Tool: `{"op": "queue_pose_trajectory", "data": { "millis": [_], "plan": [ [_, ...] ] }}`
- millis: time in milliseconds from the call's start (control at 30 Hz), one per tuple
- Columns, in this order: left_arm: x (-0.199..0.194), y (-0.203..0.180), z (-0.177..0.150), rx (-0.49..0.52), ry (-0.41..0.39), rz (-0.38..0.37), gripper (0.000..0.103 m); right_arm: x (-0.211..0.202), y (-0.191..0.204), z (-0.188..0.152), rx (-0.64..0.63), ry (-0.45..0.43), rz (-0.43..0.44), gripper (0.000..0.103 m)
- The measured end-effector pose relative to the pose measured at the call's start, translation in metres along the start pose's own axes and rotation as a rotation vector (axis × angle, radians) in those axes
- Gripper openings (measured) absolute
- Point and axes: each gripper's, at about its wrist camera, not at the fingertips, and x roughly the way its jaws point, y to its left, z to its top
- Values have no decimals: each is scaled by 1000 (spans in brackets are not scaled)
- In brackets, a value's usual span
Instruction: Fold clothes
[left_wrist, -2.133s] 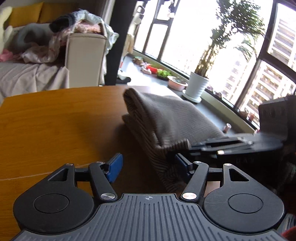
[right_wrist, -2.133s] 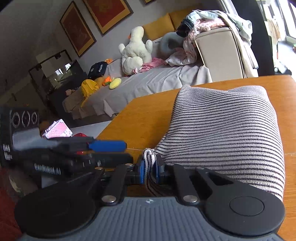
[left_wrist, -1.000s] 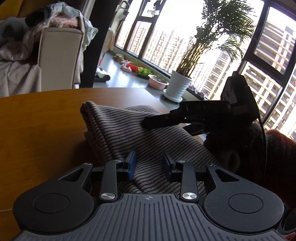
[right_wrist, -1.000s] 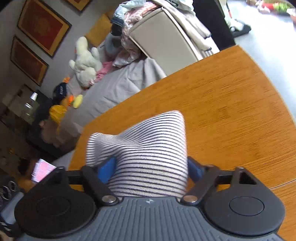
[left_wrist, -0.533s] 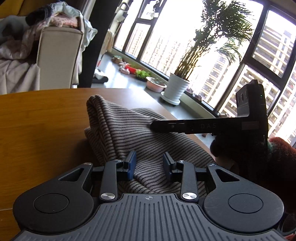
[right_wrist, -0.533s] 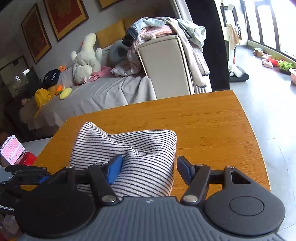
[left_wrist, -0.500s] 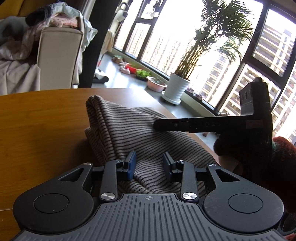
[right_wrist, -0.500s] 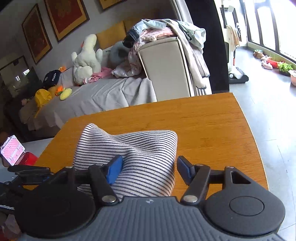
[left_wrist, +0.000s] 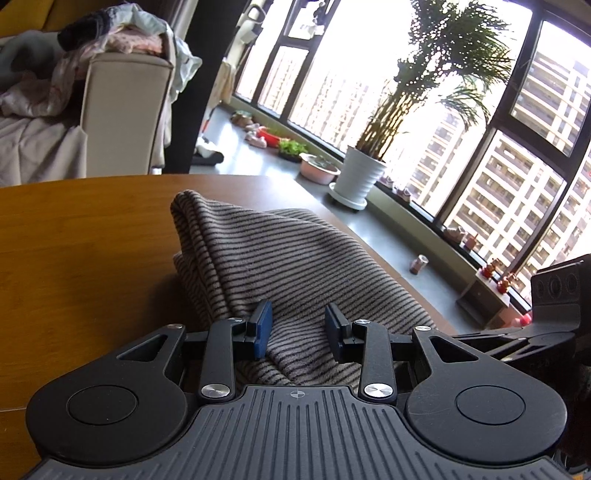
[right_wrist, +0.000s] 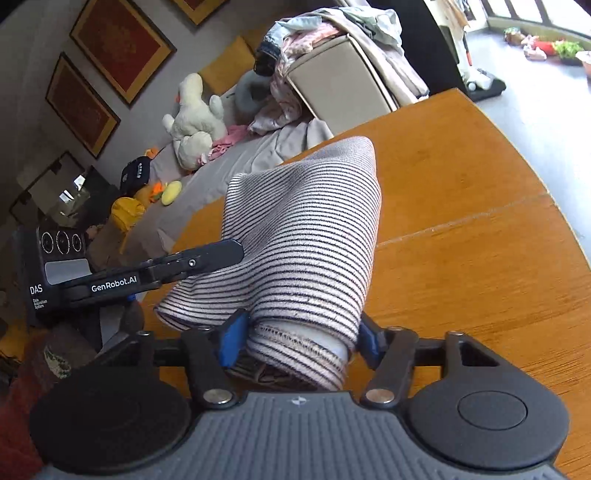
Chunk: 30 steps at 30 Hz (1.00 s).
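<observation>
Tidying the folded striped garment (right_wrist: 306, 236) on the wooden table (right_wrist: 480, 258). Left gripper (left_wrist: 297, 334) released above the cloth; right gripper (right_wrist: 297, 338) wide, straddling its thick end, not clenched. Next, probably squeezing and squaring the bundle

The left gripper (left_wrist: 297, 334) sits low and level, its blue-padded fingers (left_wrist: 263, 328) parted with a clear gap between them, gripping nothing. The right gripper (right_wrist: 297, 338) is tilted, its jaws spread wide with the blue pads (right_wrist: 231, 338) at either side of a thick roll of cloth, whether they press it cannot be told. In the right wrist view the left gripper (right_wrist: 221, 254) reaches in from the left edge, fingers pointing right.
</observation>
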Motion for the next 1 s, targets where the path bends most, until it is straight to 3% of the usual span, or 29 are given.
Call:
{"op": "queue_pose_trajectory", "data": {
  "millis": [133,300,400,533,733,767,933,1000],
  "plan": [
    [-5,3,0,-24,-12,33,37,-24,32,8,-150,-88,41,39],
    [-6,8,-4,-44,-10,25,42,-6,12,-10,-208,-4,-155,38],
    [-7,-1,-3,-12,-7,35,41,-9,-6,-18,-129,-15,-126,38],
    [-19,-11,0,-6,-5,54,40,-9,-1,-22,-175,-28,-153,39],
    [-35,-27,-17,83,25,111,45,-10,-3,-25,-187,-43,-154,41],
    [-34,-25,-21,82,40,111,51,-10,-3,-25,-195,-46,-158,43],
    [-27,-15,-25,29,55,92,56,-11,3,-29,-268,-67,-200,53],
    [-26,-17,-24,45,57,99,58,-11,1,-31,-271,-77,-210,65]
  ]
}}
